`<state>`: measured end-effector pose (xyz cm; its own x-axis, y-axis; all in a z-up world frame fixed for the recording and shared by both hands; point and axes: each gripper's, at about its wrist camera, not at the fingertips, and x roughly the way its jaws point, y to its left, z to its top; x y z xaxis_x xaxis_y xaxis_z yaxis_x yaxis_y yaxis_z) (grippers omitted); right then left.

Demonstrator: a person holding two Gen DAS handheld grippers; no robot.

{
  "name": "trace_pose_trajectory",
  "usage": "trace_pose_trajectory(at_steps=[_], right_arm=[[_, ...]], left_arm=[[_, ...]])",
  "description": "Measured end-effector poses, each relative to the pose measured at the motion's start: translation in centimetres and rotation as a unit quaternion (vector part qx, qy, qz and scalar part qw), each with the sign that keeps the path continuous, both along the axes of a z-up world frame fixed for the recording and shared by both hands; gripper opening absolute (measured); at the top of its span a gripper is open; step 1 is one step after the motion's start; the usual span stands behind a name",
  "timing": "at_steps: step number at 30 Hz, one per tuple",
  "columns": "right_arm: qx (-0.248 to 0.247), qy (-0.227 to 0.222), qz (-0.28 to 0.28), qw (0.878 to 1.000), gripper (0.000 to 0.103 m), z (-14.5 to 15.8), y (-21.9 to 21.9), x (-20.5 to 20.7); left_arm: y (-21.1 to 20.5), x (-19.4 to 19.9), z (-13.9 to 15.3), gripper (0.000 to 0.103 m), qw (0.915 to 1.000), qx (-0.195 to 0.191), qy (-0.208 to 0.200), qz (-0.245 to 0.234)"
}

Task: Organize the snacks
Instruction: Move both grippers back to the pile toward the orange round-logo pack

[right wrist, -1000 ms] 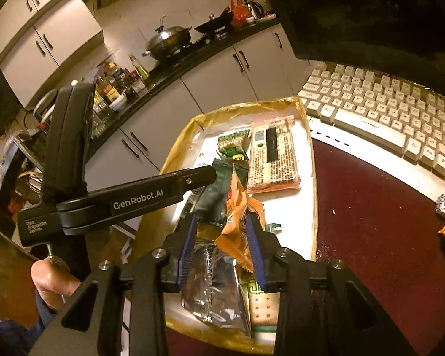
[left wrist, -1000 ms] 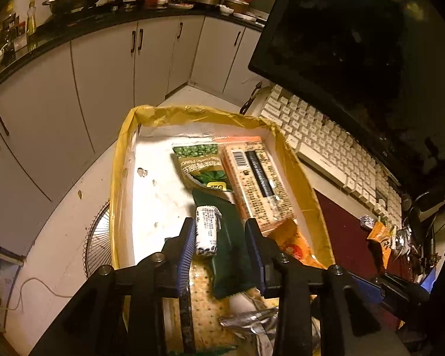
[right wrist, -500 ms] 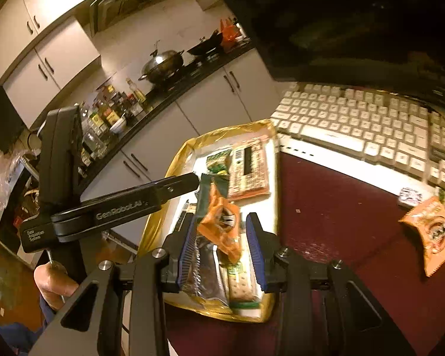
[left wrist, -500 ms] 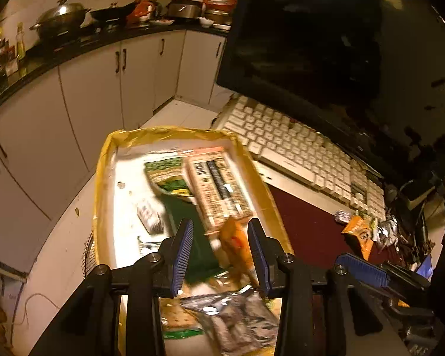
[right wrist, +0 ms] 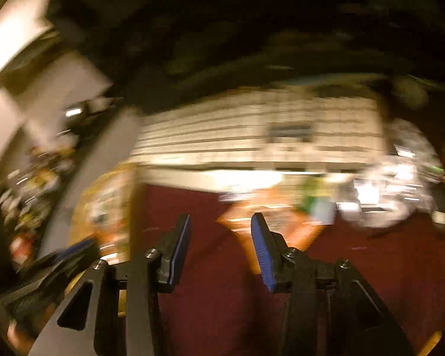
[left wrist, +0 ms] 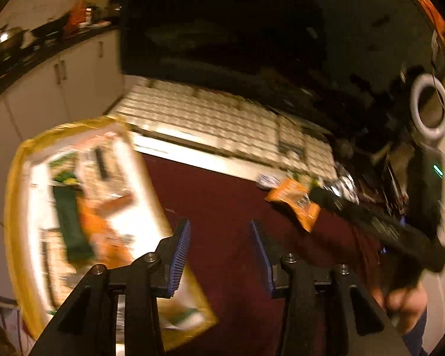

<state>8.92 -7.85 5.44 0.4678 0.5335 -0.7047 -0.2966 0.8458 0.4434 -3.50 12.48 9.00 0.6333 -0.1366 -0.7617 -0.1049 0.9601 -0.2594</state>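
Snacks (left wrist: 83, 207) fill the yellow-rimmed tray (left wrist: 13, 184); an orange packet (left wrist: 293, 204) lies ahead-right on the maroon mat (left wrist: 222, 201). Left gripper (left wrist: 219, 237) and right gripper (right wrist: 219, 231), both just widening, hold nothing.

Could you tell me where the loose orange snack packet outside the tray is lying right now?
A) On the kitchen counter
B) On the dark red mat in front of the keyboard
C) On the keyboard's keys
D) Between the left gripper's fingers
B: the orange snack packet lies flat on the dark red mat, just in front of the keyboard and clear of the yellow-rimmed tray.
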Motion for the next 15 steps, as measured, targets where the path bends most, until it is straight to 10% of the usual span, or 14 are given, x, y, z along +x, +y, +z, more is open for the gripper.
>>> trace_pose_trajectory(at_steps=[9,15], right_arm=[[0.033,0.048,-0.025,0.998,0.041,-4.0,-2.4,2.9],[0.116,0.079,0.109,0.984,0.041,-3.6,0.3,0.9]], left_arm=[[-5.3,1.8,-2.2,0.044,0.9981,-0.004,0.031,-0.053],[-4.4,2.3,-2.4,0.044,0.9985,-0.005,0.038,-0.038]])
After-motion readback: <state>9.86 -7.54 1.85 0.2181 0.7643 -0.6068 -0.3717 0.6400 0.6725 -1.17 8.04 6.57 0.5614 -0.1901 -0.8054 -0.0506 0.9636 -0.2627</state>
